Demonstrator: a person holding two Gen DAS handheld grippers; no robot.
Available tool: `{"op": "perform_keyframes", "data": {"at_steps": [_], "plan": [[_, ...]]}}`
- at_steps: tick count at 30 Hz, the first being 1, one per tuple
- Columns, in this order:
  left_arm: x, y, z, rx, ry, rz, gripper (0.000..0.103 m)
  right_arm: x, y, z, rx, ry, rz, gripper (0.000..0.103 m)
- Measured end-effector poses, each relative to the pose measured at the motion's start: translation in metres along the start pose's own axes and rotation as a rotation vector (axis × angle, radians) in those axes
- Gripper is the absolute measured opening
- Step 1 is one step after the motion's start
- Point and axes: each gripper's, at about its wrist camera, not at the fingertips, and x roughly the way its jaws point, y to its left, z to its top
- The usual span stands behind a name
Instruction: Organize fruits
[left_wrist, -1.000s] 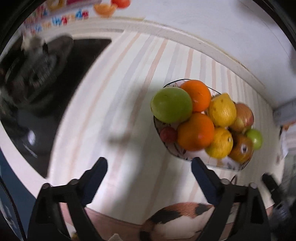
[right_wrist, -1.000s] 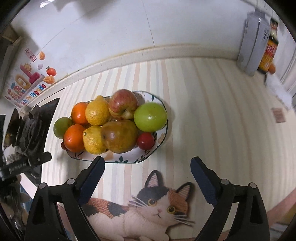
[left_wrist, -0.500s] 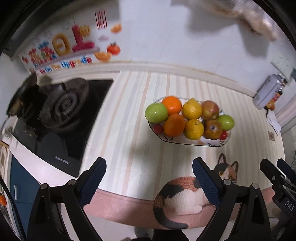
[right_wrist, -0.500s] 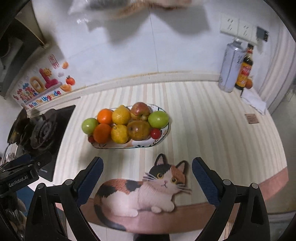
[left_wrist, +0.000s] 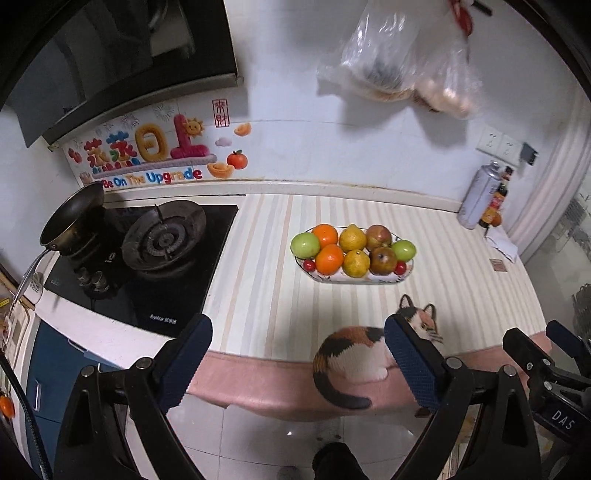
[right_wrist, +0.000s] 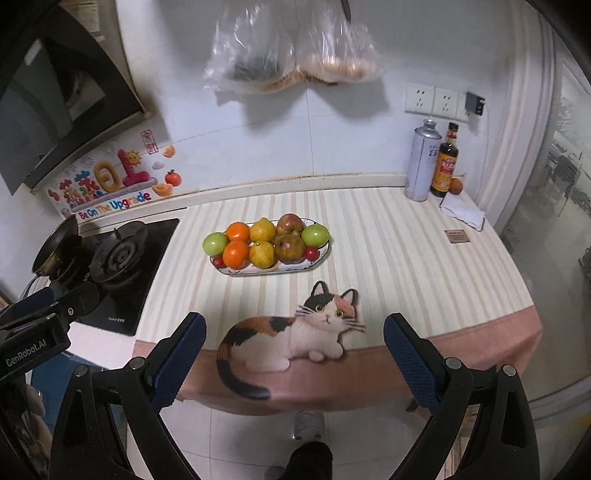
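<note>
An oval patterned plate (left_wrist: 352, 280) (right_wrist: 240, 272) sits mid-counter on the striped cloth. It holds two rows of fruit: green apples (left_wrist: 305, 245) (right_wrist: 315, 235), oranges (left_wrist: 329, 259) (right_wrist: 235, 254), lemons (left_wrist: 356, 263) (right_wrist: 262, 254), a red apple (left_wrist: 378, 235), a brown pear (right_wrist: 289, 248) and small red fruits (left_wrist: 308, 264). My left gripper (left_wrist: 297, 347) is open and empty, held well back off the counter's front edge. Likewise my right gripper (right_wrist: 293, 343) hangs open and empty, above the floor in front of the counter.
A cat-shaped mat (right_wrist: 291, 328) lies at the counter's front edge. A gas hob (left_wrist: 162, 240) with a pan (left_wrist: 74, 218) fills the left. A spray can (right_wrist: 421, 162), a sauce bottle (right_wrist: 447, 162) and a cloth (right_wrist: 463, 212) stand back right. Plastic bags (right_wrist: 288, 55) hang on the wall.
Both grippers have pulled up and far back from the plate, out past the counter's front edge. The fruit on the plate has not moved.
</note>
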Motion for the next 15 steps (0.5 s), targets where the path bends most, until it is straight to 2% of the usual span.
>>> {"op": "perform_keyframes", "data": {"at_steps": [8, 15], "plan": [[-0.060, 0.005, -0.036, 0.017, -0.036, -0.006, 0.095, -0.075, 0.011, -0.035, -0.027, -0.047, 0.011, 0.099], [-0.105, 0.002, -0.056, 0.011, -0.080, -0.006, 0.096, -0.122, 0.010, -0.050, -0.045, -0.087, 0.035, 0.099]]}}
